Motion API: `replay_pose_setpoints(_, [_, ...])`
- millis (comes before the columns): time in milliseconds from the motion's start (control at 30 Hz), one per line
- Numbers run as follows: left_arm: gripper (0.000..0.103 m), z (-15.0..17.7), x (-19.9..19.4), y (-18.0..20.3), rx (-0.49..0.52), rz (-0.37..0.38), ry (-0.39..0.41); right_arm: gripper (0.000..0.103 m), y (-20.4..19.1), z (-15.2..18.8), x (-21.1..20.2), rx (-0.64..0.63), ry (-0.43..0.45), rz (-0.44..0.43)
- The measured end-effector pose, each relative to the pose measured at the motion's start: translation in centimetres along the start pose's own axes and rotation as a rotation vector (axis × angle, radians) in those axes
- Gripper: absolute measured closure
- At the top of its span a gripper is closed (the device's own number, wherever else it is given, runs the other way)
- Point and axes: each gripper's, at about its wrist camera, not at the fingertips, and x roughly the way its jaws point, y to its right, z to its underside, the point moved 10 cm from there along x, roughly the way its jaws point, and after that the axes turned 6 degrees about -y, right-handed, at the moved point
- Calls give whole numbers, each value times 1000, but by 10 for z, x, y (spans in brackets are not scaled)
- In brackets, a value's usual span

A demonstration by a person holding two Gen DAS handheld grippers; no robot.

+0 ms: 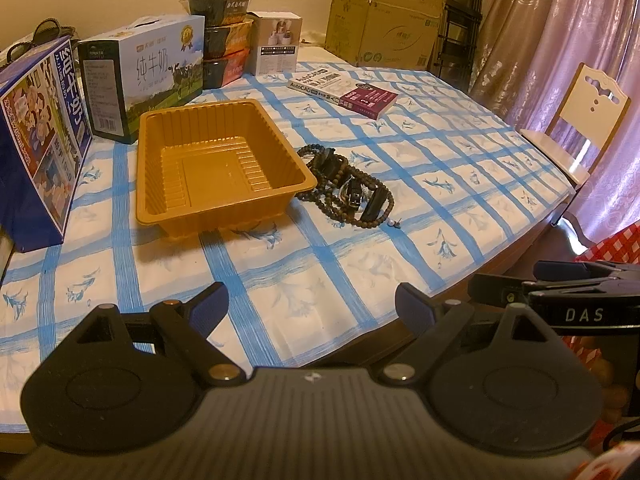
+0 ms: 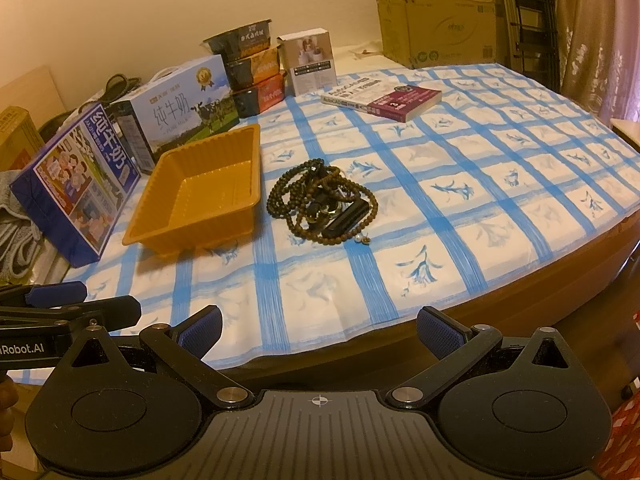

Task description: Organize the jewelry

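We hold both grippers, left (image 1: 312,304) and right (image 2: 320,326), wide and empty at the table's (image 2: 500,184) near edge, since the beads (image 2: 322,206) lie tangled mid-table just beside the empty tray (image 2: 200,184) meant, we judge, for them.

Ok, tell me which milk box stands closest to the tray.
The white milk box with the cow picture, standing just behind the orange tray. The blue milk box stands farther off to the tray's left, near the table edge.
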Motion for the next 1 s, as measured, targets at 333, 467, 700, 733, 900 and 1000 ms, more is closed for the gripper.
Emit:
replay_pose_setpoints(333, [14,0,0,0,-1,0,1,0,-3,-3,-1,-1,1,0])
replay_pose_setpoints(467, [14,0,-1,0,0,1,2,0,-1,-1,0,0,2,0])
replay_pose_setpoints(700, [14,0,-1,0,-1,1,3,0,1,0,1,0,3,0])
replay_pose_setpoints(733, [14,0,-1,0,-1,1,3,0,0,-2,1,1,3,0])
replay_pose_setpoints(900, [14,0,0,0,-1,2,2,0,1,-1,1,1,2,-1])
replay_pose_setpoints(1000, [14,0,0,0,0,1,3,0,1,-1,2,1,3,-1])
